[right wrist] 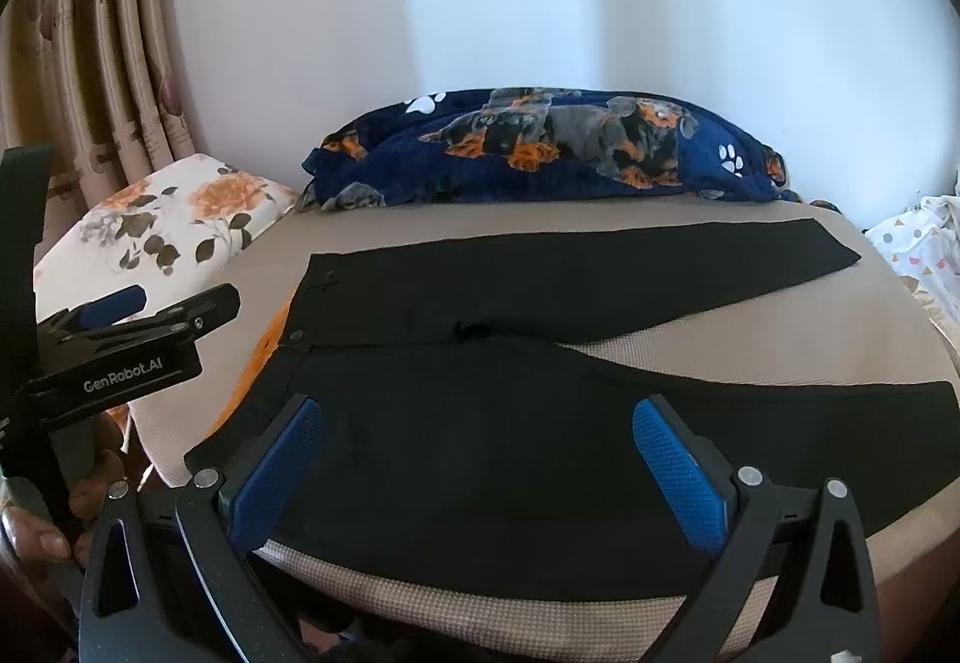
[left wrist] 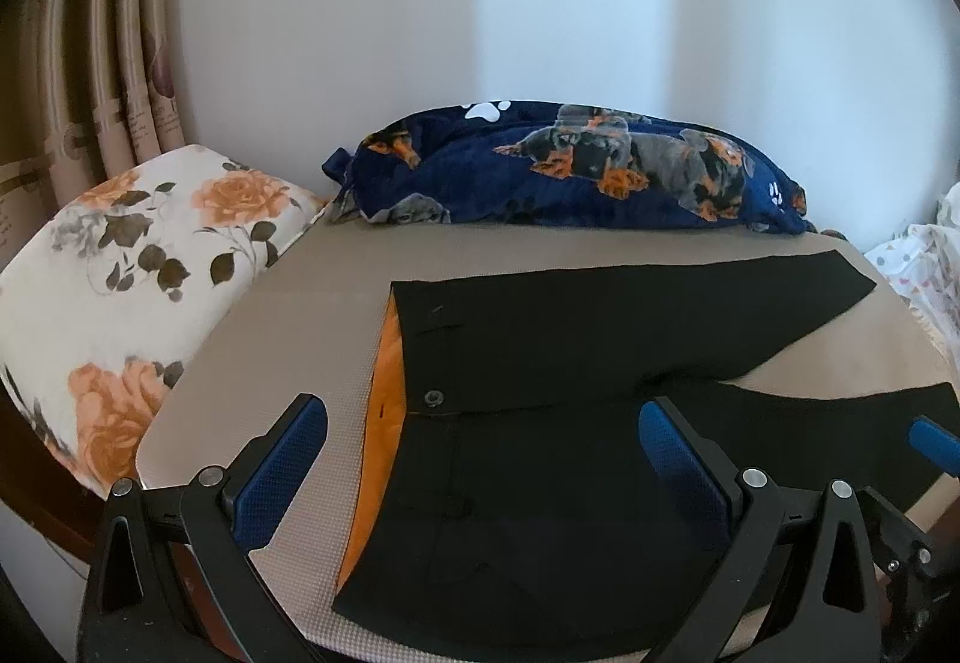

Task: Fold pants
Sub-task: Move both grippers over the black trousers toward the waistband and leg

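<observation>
Black pants [left wrist: 570, 333] [right wrist: 540, 291] lie flat on a beige mat [left wrist: 300, 315] [right wrist: 750, 339]. The waist is at the left, with orange lining [left wrist: 384, 399] and a metal button [left wrist: 433, 397] showing, and both legs spread to the right. My left gripper [left wrist: 486, 453] [right wrist: 162, 309] stands open over the waist end, with one blue pad over the mat and the other over the cloth. My right gripper [right wrist: 480, 459] is open wide above the near leg's upper part, with nothing between its fingers. Its blue fingertip [left wrist: 930, 438] shows at the right edge of the left wrist view.
A navy dog-print blanket [left wrist: 570, 171] [right wrist: 540, 153] lies along the mat's far edge by a white wall. A floral cushion [left wrist: 120, 273] [right wrist: 168, 225] and curtains [left wrist: 90, 63] are at the left, a dotted cloth [right wrist: 918, 249] at the right. A hand [right wrist: 36, 537] holds the left gripper.
</observation>
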Tool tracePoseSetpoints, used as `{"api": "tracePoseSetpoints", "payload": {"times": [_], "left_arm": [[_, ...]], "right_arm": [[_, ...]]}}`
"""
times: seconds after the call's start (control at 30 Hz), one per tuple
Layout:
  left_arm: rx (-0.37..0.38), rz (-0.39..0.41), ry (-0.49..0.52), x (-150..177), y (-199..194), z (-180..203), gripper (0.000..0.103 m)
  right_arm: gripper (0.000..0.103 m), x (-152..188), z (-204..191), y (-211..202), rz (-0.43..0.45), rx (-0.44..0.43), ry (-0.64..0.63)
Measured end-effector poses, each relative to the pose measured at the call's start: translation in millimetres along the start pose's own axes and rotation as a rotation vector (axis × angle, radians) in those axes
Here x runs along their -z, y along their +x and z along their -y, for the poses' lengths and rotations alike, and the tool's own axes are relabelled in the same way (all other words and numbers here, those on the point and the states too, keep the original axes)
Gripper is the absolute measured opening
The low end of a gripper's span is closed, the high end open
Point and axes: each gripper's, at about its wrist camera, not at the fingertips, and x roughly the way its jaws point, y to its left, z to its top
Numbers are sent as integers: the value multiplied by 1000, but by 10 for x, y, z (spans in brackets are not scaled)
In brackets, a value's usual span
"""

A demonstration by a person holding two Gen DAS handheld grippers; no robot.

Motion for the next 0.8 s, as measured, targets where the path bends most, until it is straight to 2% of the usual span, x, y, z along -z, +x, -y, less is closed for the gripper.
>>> {"api": "tracePoseSetpoints", "payload": {"times": [0.43, 0.8], "left_arm": [[-2, -45, -21, 13, 147, -106, 103], [-19, -78, -30, 52, 284, -186, 103]], "right_arm": [[103, 73, 30, 113, -29, -58, 39], [103, 69, 3, 174, -37, -64, 18]]}}
